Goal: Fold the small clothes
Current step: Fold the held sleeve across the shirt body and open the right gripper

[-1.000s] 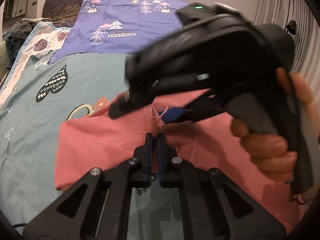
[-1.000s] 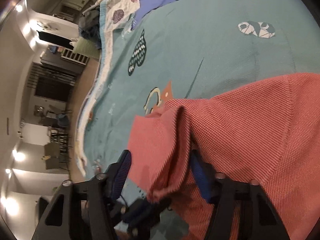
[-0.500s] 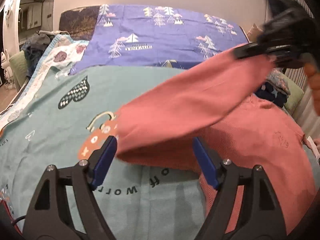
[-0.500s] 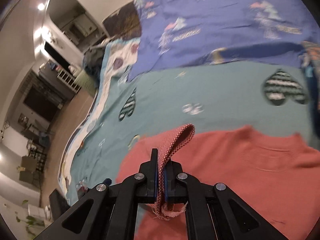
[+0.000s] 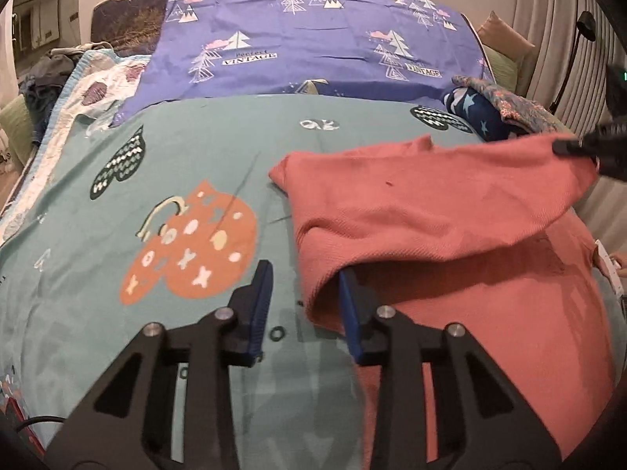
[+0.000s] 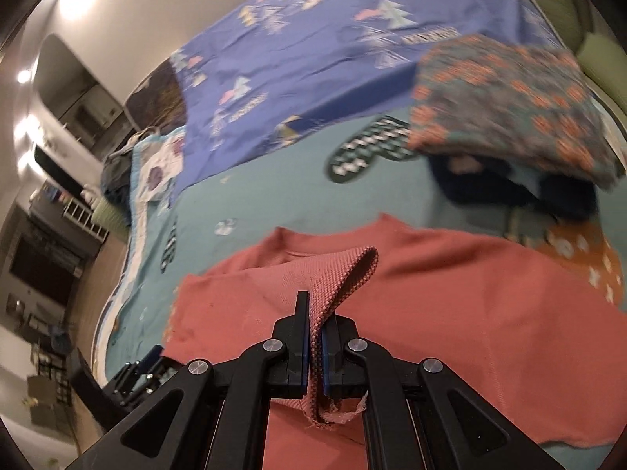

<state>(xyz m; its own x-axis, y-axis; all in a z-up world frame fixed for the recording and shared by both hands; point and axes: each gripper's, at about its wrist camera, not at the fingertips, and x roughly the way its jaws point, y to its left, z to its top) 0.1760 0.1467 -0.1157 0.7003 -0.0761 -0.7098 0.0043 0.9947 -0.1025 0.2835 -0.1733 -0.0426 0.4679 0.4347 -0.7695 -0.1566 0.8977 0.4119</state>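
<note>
Lying across the right half of the teal bedspread (image 5: 117,243), the coral knit sweater (image 5: 450,274) has one sleeve drawn across its body toward the far right. The right claw (image 6: 315,346) is clamped tight on that sleeve's ribbed cuff, the fabric pinched between its blue pads and a frayed edge hanging below them; in the left wrist view this claw appears only as a dark shape at the right edge, holding the sleeve end up off the sweater. The left claw (image 5: 305,309) stands spread apart, low over the bedspread, with nothing between its fingers; its right finger (image 5: 350,313) sits at the folded shoulder edge of the sweater, partly tucked under the raised sleeve, while its left finger is over bare bedspread near the orange heart print (image 5: 192,246). Beyond the sweater, a purple tree-print sheet (image 5: 305,39) covers the head of the bed, and a patterned folded cloth (image 6: 505,109) lies on a dark star-print garment (image 5: 478,117) near the sweater's far corner.
</note>
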